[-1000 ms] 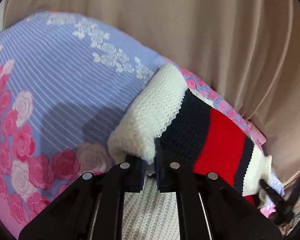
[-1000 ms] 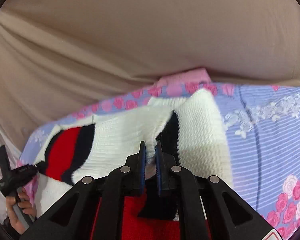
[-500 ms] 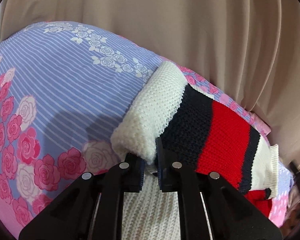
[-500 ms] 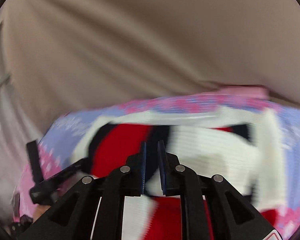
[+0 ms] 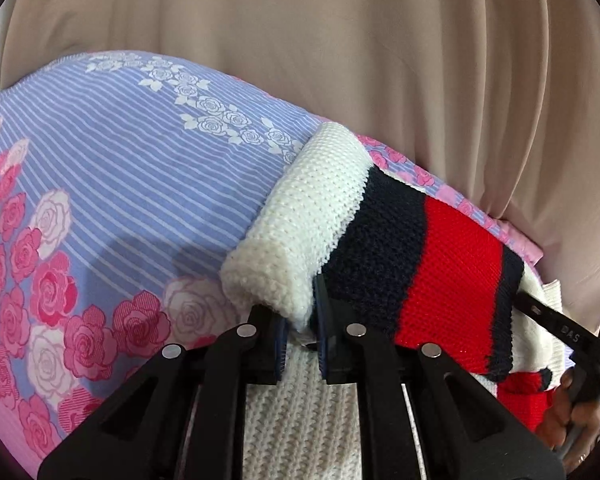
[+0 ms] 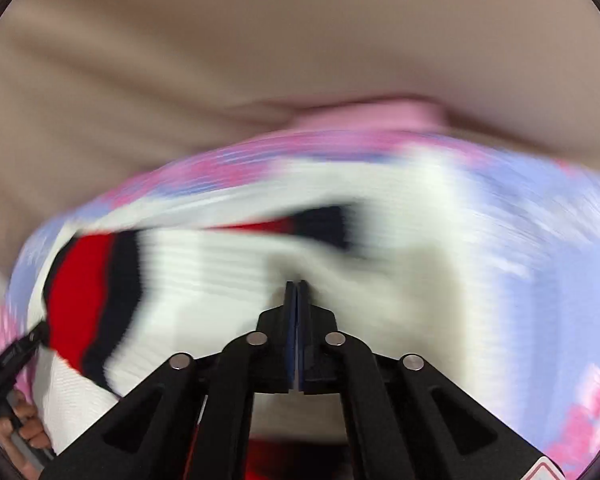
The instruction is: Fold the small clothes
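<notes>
Left gripper (image 5: 300,320) pinching knit sweater (image 5: 380,236); right gripper (image 6: 297,300) fully closed, empty.

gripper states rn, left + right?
Left gripper: shut on the knit sweater, at its white rolled edge.
Right gripper: shut, fingers pressed together; nothing visible between them, view blurred.

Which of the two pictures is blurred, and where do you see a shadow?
Right wrist view: motion blur smears the sweater and bedsheet; only the right gripper stays sharp. Left wrist view: sharp, with a soft shadow on the bedsheet left of the sweater.
</notes>
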A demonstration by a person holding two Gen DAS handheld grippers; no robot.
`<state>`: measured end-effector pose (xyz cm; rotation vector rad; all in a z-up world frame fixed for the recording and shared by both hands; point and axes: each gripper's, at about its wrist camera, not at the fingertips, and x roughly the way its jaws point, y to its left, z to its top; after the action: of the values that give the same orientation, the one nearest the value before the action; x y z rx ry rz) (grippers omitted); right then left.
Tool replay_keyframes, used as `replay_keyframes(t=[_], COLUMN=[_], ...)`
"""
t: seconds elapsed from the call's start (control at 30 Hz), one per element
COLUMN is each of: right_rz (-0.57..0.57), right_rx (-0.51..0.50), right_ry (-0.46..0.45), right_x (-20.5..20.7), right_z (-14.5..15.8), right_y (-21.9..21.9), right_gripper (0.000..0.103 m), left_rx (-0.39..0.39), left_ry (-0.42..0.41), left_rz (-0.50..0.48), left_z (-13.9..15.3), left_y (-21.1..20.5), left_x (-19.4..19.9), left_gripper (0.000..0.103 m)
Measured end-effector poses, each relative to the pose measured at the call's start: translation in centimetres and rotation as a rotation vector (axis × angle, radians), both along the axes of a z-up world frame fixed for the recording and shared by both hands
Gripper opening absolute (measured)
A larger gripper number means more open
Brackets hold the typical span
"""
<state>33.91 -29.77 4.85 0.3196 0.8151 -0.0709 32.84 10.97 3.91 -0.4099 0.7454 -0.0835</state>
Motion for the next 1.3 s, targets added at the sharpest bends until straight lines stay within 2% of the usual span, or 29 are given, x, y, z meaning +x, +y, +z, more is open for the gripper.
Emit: replay_keyframes(t=[0.03,0.07,0.17,0.2,0.23,0.3,0.33,0.37,0.4,0.43,0.47,0.5,0.53,0.57,0.6,0.67,0.73,0.77,0.8,0.87,0.93,0.97,1.03,1.07,1.13,1.17,1.23,1.27,1.3], right_rz=[-0.023,-0.03,0.039,0.065,0.078,0.09,0.082,0.073,0.065,0.061,0.084,0.086,0.09,0.108,0.122,0.122,0.094,0.066,0.05,0.043,0.044,0.03,0.03,0.029,0.021,0.0,0.011,0.019,0.017], right_rx=[0.01,-0.003,-0.028,-0.008,0.015,0.047,0.052,0.052,0.045,0.027,0.054,0.097,0.105,0.091,0.078,0.076,0.031,0.018,0.049,0.105,0.132,0.13,0.101,0.099,0.091,0.09,0.07,0.049,0.029], right_ry=[-0.006,-0.021,-0.042,-0.042,-0.038,0.0,0.027,0.053,0.052,0.035,0.027,-0.021,-0.084,-0.159,-0.238,-0.28,-0.097,0.011,0.036,-0.033,-0.127,-0.124,0.011,-0.009,0.005,-0.013,-0.055,-0.069,-0.08], right_x=[-1.4,-3.2,-6.5,-6.7,-6.9,-5.5,-5.2,-4.2,-3.7,-3.4,-3.1,-3.6,-4.6,-5.9,-7.4,-8.3,-5.2,-3.8,-3.9,-5.3,-6.9,-6.9,-5.2,-5.8,-7.3,-9.2,-13.6,-16.6,-19.7], right_z=[0.4,1.1,2.1,2.1,1.8,0.7,0.1,-0.8,-0.8,-0.4,0.4,1.9,3.4,5.4,7.4,7.5,3.0,0.1,-1.3,-0.2,1.6,1.3,-1.5,-1.9,-0.6,0.6,2.4,3.0,3.2], right_y=[-1.2,-1.7,-0.6,0.0,0.0,0.2,0.0,0.6,1.4,1.9,2.3,2.3,2.3,2.4,2.5,1.8,1.1,0.5,-0.1,-0.6,-1.0,-1.3,-1.6,-1.6,-1.6,-1.7,-1.5,-1.4,-1.4], right_gripper=[0.011,0.015,0.017,0.028,0.047,0.06,0.06,0.059,0.053,0.027,0.01,0.01,0.009,0.009,0.009,0.009,0.008,0.008,0.007,0.007,0.008,0.008,0.008,0.007,0.012,0.015,0.031,0.037,0.053], left_rx=[-0.001,0.002,0.008,0.017,0.017,-0.005,-0.049,-0.081,-0.109,-0.128,-0.132,-0.125,-0.107,-0.087,-0.086,-0.098,-0.04,-0.01,0.016,0.029,0.026,0.028,0.033,0.033,0.046,0.066,0.089,0.093,0.093], left_ry=[-0.001,-0.001,-0.005,-0.002,-0.001,0.004,0.005,0.015,0.041,0.083,0.127,0.174,0.194,0.18,0.151,0.063,0.007,0.017,0.057,0.128,0.1,0.086,0.09,0.101,0.106,0.106,0.106,0.112,0.111], left_rz=[-0.001,-0.003,-0.016,-0.023,-0.026,-0.021,-0.018,-0.006,0.011,0.015,0.01,0.021,0.04,0.038,0.014,0.009,0.026,0.023,0.007,0.008,0.015,0.013,0.013,0.012,0.011,0.011,-0.016,-0.037,-0.062], left_z=[0.0,0.0,0.3,0.6,0.9,1.8,2.4,2.7,2.9,2.6,2.1,1.5,1.3,1.7,2.4,4.5,5.3,4.7,3.4,1.1,1.2,1.6,1.7,1.4,1.0,1.1,2.0,2.3,2.8], left_y=[0.0,-0.1,-0.3,-0.4,-0.6,-0.9,-1.0,-1.0,-1.1,-1.3,-1.5,-1.5,-1.3,-1.1,-0.9,-0.1,0.2,0.0,-0.4,-0.7,-0.9,-0.9,-0.9,-0.9,-0.9,-1.3,-1.3,-1.0,-0.5], left_x=[0.0,0.0,-0.4,-0.9,-1.3,-1.9,-1.9,-1.7,-1.3,-0.3,0.7,1.6,2.1,2.1,1.9,0.4,-0.7,-0.7,-0.1,0.8,0.3,0.1,0.4,0.5,0.5,0.4,-1.2,-2.1,-3.5], left_gripper=[0.013,0.013,0.016,0.019,0.021,0.035,0.041,0.055,0.068,0.072,0.071,0.064,0.04,0.011,0.008,0.008,0.008,0.008,0.008,0.008,0.008,0.008,0.01,0.011,0.011,0.014,0.025,0.039,0.055])
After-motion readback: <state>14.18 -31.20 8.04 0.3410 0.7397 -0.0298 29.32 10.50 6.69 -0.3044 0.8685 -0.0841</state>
